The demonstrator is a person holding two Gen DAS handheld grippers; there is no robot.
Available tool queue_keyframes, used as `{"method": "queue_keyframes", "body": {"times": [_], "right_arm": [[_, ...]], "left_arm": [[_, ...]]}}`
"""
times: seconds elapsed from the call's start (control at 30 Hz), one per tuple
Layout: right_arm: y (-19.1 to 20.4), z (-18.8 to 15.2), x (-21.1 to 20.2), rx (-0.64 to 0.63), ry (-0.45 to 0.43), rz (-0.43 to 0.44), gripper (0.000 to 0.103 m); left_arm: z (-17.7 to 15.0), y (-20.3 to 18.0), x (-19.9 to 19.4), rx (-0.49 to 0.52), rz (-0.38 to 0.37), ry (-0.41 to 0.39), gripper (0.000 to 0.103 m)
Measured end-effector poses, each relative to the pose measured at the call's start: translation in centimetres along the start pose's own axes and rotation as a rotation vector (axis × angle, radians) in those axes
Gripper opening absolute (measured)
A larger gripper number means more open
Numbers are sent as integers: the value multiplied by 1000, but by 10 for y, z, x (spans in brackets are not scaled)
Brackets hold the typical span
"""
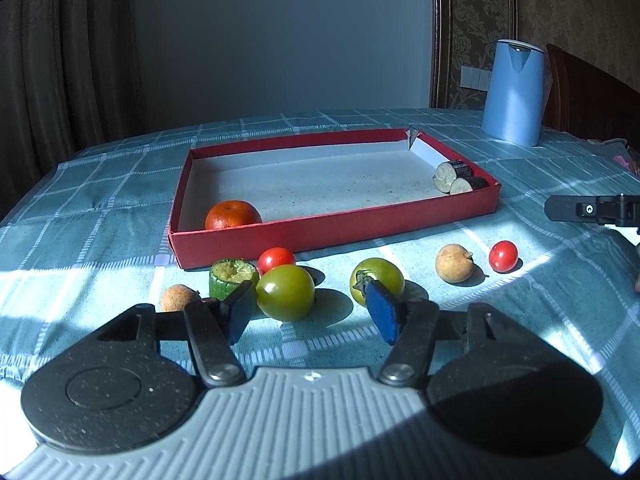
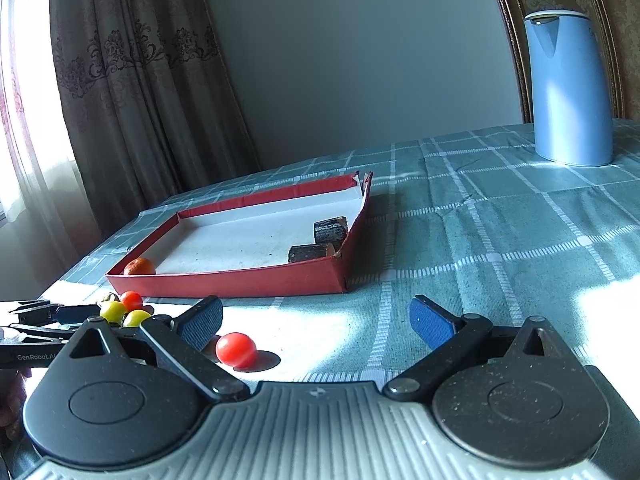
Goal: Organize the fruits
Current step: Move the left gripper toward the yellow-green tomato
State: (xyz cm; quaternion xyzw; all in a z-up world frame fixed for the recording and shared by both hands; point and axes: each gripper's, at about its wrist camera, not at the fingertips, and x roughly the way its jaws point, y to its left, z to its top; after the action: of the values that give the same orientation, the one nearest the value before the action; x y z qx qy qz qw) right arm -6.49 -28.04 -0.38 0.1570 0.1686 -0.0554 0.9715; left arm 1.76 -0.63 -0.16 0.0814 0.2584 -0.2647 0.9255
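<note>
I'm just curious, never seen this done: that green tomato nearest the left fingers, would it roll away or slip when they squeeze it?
The green tomato looks round and glossy, so it may well slip between the flat blue pads or roll on the checked tablecloth. It seems firm, probably standing a gentle squeeze. The left gripper is open beside it.

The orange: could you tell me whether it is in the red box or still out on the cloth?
In. The orange sits inside the red box, in its near left corner, behind the wall.
</note>
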Motion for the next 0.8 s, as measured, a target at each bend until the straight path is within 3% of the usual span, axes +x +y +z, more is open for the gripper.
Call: {"method": "queue_keyframes", "body": {"times": [0.2, 0.37, 0.5, 0.6, 0.8], "right_arm": [[-1, 0, 1, 2, 3, 1, 101], [-3, 0, 0, 14, 1, 5, 101], [-3, 0, 1, 21, 8, 6, 101], [-3, 0, 0, 21, 5, 6, 101], [-4, 0, 1, 29, 5, 6, 101]], "left_arm": [[4, 0, 4, 0, 29, -17, 59], [7, 3, 6, 13, 153, -29, 55], [0, -8, -6, 17, 69, -52, 56], [-3, -19, -7, 65, 66, -49, 57], [-5, -18, -8, 33, 63, -40, 57]]}}
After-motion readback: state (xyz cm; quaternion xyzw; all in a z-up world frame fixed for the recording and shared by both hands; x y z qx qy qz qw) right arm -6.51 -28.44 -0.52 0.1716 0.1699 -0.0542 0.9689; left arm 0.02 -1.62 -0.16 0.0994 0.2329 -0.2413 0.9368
